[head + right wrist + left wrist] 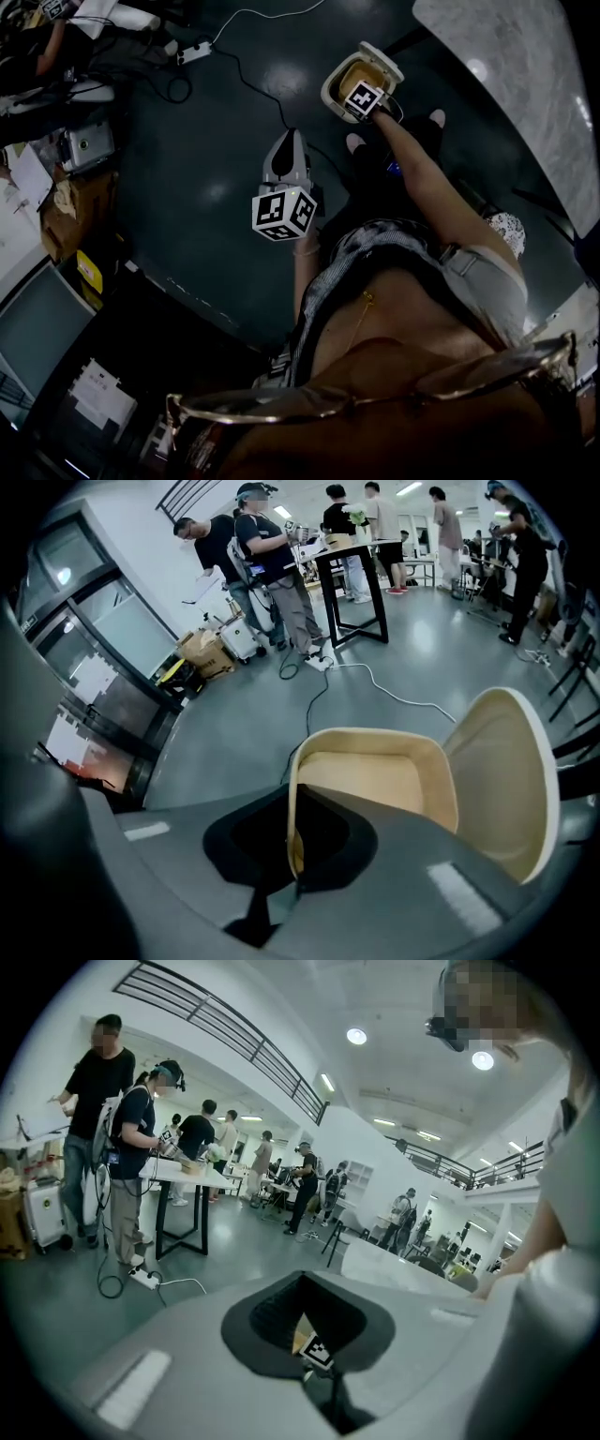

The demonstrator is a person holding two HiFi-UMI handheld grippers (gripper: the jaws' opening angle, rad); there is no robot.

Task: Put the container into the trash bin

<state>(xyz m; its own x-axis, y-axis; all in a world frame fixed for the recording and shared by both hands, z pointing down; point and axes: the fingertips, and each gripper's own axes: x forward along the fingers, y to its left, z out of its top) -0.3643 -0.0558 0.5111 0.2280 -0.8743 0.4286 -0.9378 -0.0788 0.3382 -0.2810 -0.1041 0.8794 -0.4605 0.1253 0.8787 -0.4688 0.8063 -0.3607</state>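
My right gripper (292,860) pinched the wall of the open container (375,780) above the floor (216,187), my left gripper (323,1377) closed on nothing; no trash bin showed, so the drop was not yet done.

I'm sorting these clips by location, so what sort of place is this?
Probably a large open lab or workshop hall: people work standing at tall tables, a railed mezzanine runs overhead, and a power strip lies on the polished grey floor.
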